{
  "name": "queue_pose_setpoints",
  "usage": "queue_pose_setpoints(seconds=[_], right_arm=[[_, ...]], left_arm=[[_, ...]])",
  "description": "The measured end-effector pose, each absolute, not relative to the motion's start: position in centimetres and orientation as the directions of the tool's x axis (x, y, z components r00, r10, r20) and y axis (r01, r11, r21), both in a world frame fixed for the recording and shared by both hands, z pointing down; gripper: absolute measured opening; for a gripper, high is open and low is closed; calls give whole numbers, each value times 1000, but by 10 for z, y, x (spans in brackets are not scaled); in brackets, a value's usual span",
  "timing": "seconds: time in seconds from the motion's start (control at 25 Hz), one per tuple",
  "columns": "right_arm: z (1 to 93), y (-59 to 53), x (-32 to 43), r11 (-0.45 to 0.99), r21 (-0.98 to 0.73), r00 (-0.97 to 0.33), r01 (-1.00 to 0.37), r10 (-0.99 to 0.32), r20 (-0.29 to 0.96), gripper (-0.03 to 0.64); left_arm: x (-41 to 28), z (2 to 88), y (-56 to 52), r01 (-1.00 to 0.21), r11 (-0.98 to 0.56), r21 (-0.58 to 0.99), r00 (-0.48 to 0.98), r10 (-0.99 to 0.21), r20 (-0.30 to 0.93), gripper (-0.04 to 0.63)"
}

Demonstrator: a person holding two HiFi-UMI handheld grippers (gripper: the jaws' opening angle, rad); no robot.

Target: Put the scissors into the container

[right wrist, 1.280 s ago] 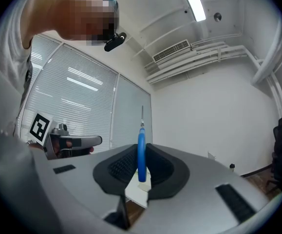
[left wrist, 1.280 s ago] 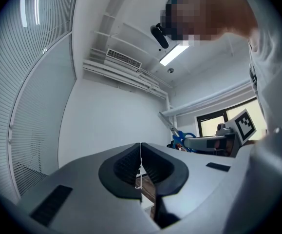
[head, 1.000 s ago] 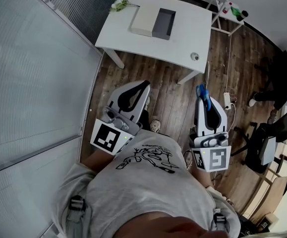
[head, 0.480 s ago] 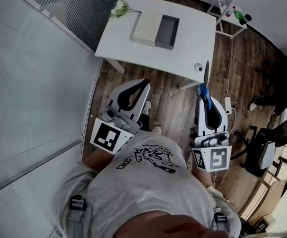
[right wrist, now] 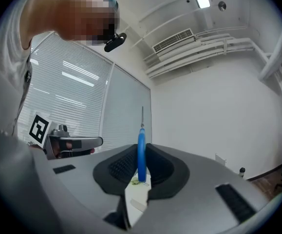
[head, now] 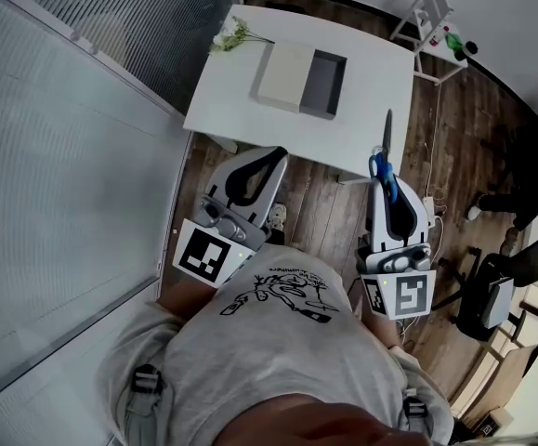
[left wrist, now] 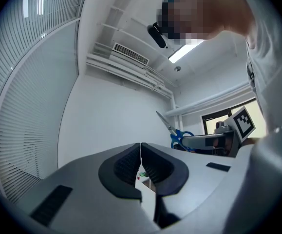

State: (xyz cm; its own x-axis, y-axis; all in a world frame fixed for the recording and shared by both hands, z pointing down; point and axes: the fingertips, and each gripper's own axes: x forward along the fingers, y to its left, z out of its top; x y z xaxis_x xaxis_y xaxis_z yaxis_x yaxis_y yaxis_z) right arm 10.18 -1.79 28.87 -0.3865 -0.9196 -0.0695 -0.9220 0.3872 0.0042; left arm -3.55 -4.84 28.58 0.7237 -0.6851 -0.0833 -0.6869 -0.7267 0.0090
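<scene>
Clamping the scissors (head: 387, 142), the right gripper (head: 387, 189) partly hid their handles at the table's (head: 241, 96) near edge; the left gripper (head: 267, 161) was shut, empty.

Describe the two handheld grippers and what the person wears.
Both the left gripper and right gripper are light-grey plastic shells with black ribbed pads inside curved jaws. Each carries a white cube with black square markers. The person wears a grey T-shirt with a black drawing.

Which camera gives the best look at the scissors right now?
The head view: the scissors show full length, blue handles clamped in the right gripper, blades pointing toward the table. The right gripper view sees them edge-on; the left gripper view shows them small, side-on.
</scene>
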Motion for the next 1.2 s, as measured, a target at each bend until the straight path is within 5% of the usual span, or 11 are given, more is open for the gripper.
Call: queue_pose_setpoints(seconds=[1.2], right_arm=[[297, -132, 86, 347, -11, -346, -938, -937, -49, 54]], left_arm=[[-52, 295, -164, -652, -757, 27, 755, -653, -63, 21]])
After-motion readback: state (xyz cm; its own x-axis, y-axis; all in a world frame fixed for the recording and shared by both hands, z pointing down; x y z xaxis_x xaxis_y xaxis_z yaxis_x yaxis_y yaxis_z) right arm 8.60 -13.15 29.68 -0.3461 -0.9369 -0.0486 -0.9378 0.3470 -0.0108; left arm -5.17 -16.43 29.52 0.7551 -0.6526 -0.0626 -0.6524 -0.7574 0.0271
